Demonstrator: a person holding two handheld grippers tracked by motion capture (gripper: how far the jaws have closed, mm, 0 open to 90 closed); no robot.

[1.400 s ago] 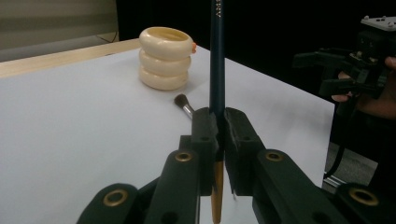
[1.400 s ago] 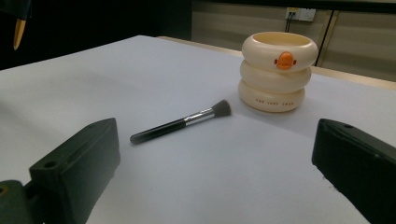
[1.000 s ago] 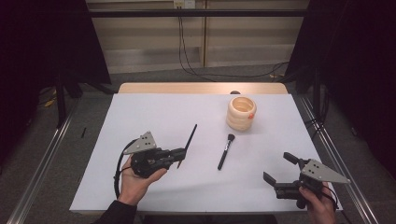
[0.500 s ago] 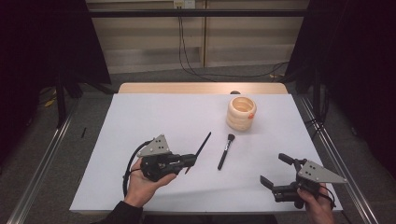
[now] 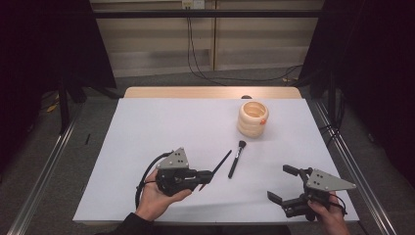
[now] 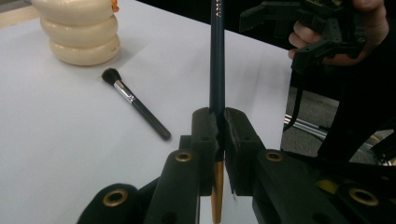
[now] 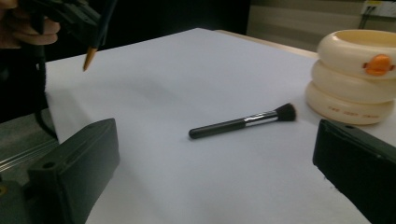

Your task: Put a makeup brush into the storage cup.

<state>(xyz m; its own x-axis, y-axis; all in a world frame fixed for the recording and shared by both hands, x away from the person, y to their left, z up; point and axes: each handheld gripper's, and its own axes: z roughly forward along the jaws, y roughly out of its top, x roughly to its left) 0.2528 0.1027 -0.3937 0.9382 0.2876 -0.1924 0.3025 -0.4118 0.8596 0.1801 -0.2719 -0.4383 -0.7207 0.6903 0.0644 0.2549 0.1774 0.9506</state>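
Left gripper (image 5: 208,176) pinches a slim dark pencil-like stick; right gripper (image 5: 285,185) stands wide open and empty.

The slim dark stick with an orange-tan lower end (image 6: 217,60) is clamped between the left gripper's (image 6: 217,128) jaws, pressed together on it, above the white table cover (image 5: 171,127). A black-handled makeup brush with a silver ferrule and dark bristle tuft (image 5: 236,158) lies flat on the cover just beside the stick's far tip, apart from it. Beyond the brush stands a cream, glossy holder shaped as three stacked rings with an orange spot (image 5: 253,118). Against a second ago, the left gripper and stick have moved right, closer to the brush; brush and holder lie as before. The right gripper's jaws are spread, touching nothing, near the table's right front corner.
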